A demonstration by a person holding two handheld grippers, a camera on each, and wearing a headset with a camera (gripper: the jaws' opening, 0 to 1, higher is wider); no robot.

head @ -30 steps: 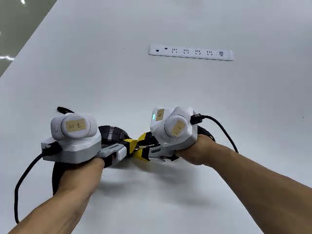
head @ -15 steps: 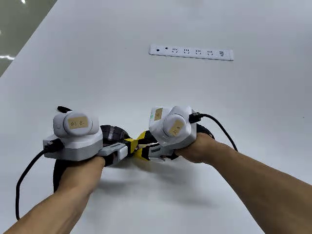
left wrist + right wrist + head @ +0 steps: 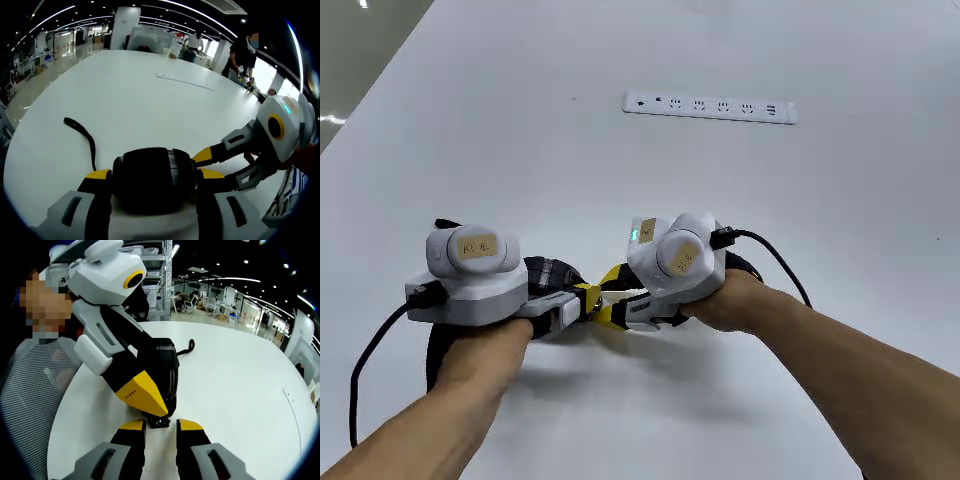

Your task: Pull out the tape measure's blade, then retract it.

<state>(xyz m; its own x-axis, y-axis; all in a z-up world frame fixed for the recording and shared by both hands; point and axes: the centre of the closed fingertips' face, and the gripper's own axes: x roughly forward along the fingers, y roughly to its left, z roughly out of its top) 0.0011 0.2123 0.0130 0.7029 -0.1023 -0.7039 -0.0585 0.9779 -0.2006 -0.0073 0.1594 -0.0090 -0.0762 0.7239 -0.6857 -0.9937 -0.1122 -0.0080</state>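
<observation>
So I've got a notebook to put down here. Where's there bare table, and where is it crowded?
The table lies bare between the power strip and the left claw and right claw, and also left and right of the strip. It is crowded at the front, where both claws meet at the tape measure, their cables trailing.

The left gripper's (image 3: 155,176) jaws clamp the black tape measure (image 3: 150,165) at the white table's (image 3: 130,100) near edge; the right gripper's (image 3: 215,167) yellow-tipped jaws reach its right side. Its black wrist strap (image 3: 86,137) trails left, and a power strip (image 3: 182,80) lies toward the far edge
</observation>
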